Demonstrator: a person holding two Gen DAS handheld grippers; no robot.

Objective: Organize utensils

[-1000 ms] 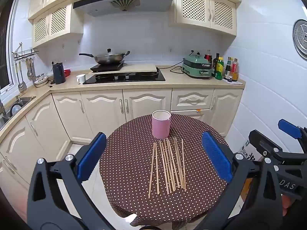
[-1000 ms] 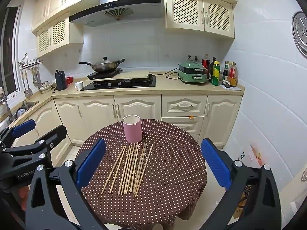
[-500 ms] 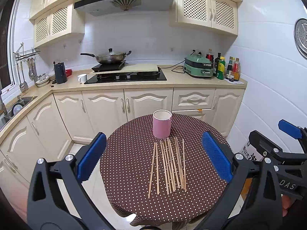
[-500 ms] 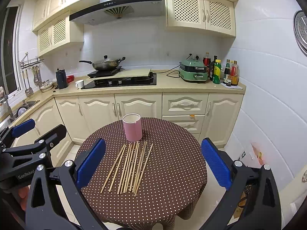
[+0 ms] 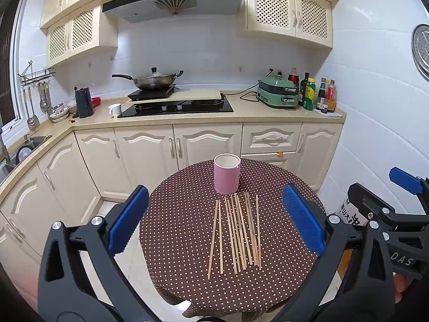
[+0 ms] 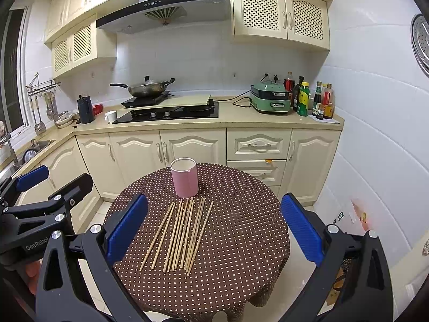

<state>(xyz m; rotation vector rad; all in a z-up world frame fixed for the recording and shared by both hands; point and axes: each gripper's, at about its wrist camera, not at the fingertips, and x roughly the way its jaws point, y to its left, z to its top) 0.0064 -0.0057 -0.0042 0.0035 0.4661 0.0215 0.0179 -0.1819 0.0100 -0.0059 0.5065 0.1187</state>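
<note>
Lying on counter: chopsticks (image 5: 237, 232), a loose row of bare wooden sticks, roughly parallel, some overlapping, far tips close to the cup's base
Chopsticks, right wrist view (image 6: 179, 234): same row, slanted, near ends fanning toward the lower left
Cup: pink cup (image 5: 226, 173), upright, mouth open and showing nothing inside, at the far side of the counter just beyond the sticks; seen too at (image 6: 184, 177)
Counter: round, covered by a brown cloth with pale dots (image 5: 177, 230), cloth hanging over the edge; also at (image 6: 241, 241)
Left tool (image 5: 214, 221): spread wide, blue pads far apart, gripping nothing, held above the near edge of the counter, apart from the sticks
Right tool (image 6: 214, 222): likewise spread wide, pinching nothing, above the near edge, clear of the sticks
Side by side: right tool visible at the right edge of the left wrist view (image 5: 399, 204); left tool at the left edge of the right wrist view (image 6: 40, 187)
Behind: cream kitchen cabinets (image 5: 187, 147) with a black hob (image 5: 177, 106), a wok (image 5: 152, 80), a green cooker (image 5: 278, 94), bottles (image 5: 319, 94) along the back wall
</note>
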